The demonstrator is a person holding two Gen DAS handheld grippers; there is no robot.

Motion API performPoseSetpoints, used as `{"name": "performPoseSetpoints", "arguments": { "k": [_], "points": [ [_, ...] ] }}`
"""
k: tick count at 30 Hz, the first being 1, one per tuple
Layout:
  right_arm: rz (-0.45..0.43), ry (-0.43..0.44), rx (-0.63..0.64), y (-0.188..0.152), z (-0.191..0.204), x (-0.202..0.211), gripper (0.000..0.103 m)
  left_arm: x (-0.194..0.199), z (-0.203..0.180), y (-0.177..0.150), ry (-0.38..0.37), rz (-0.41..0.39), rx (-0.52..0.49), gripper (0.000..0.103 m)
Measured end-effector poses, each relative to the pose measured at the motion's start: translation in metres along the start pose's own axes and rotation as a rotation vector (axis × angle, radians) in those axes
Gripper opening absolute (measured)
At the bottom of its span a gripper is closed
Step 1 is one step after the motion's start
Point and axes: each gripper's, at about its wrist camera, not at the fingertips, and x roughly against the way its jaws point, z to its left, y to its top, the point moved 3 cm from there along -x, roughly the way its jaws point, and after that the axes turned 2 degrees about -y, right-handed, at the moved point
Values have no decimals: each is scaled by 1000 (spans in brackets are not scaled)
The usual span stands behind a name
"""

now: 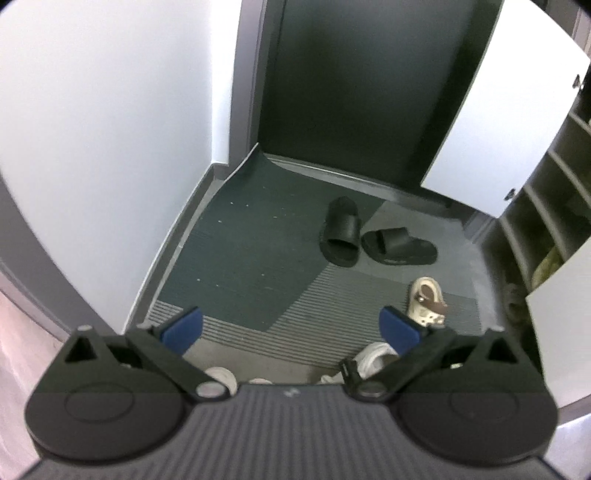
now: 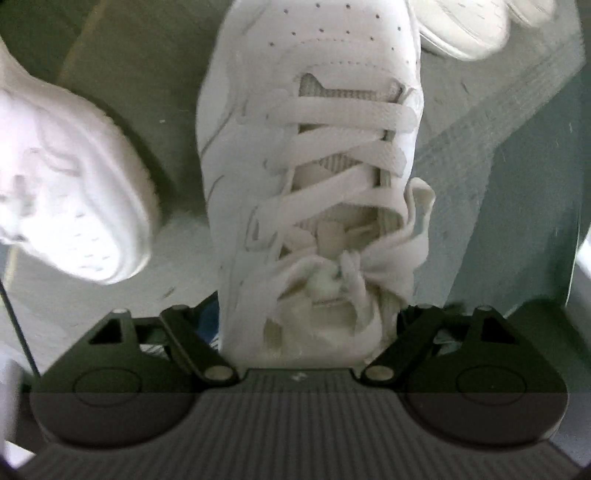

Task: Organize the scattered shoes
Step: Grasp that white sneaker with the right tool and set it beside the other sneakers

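In the left wrist view, the left gripper (image 1: 291, 328) is seen with its blue pads (image 1: 183, 328) set wide apart and nothing between them. Beyond it, a dark doormat (image 1: 255, 236) is laid on the floor before a dark door (image 1: 354, 85). Two black slides (image 1: 341, 230) are found at the far right edge of the mat, just beside each other and pointing different ways. A small beige sandal (image 1: 426, 301) is placed nearer, to the right, on the ribbed grey mat (image 1: 347, 291). Parts of white shoes (image 1: 373, 360) are glimpsed near the bottom, behind the gripper's right finger. An open shoe cabinet (image 1: 546, 192) with shelves is seen at the right, its white door (image 1: 491, 122) swung out.

In the right wrist view, the right gripper (image 2: 306, 325) is positioned around the heel end of a white laced sneaker (image 2: 314, 129), which points away toward the far side. Its fingertips are hidden beside the shoe, so it cannot be told whether the shoe is pressed or merely straddled. A second white sneaker (image 2: 70, 192) is seen at the left, blurred, and a third white shoe (image 2: 469, 26) at the far right.
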Motion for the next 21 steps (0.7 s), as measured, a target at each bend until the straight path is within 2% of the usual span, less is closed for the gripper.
{"name": "performPoseSetpoints", "arguments": {
  "k": [3, 5, 7, 10, 11, 12, 14, 16, 18, 19, 21],
  "points": [
    [13, -25, -88, -11, -3, 21, 87, 14, 0, -3, -35, -9, 13, 103],
    [19, -31, -231, -21, -12, 43, 86, 24, 0, -4, -57, -22, 24, 103],
    [2, -36, -391, -29, -22, 64, 86, 35, 2, -4, -68, -46, 43, 103],
    [-40, 19, -734, -41, -41, 95, 86, 45, 2, 0, -87, -82, 67, 103],
    [-59, 62, -871, -46, -47, 104, 86, 47, 2, 1, -85, -89, 77, 103],
    [-69, 85, -946, -49, -49, 108, 85, 48, 2, 2, -87, -88, 88, 103],
    [-107, 185, -1290, -56, -51, 122, 85, 50, 1, 3, -113, -77, 111, 103],
    [-138, 311, -1576, -58, -43, 125, 85, 52, -1, 3, -123, -73, 126, 103],
    [-167, 486, -1876, -53, -23, 122, 85, 54, -6, 2, -140, -70, 125, 103],
    [-184, 572, -1988, -45, -11, 119, 85, 54, -9, 1, -149, -67, 121, 103],
    [-169, 674, -2091, -19, 11, 113, 85, 54, -20, -4, -164, -53, 107, 103]
  ]
}}
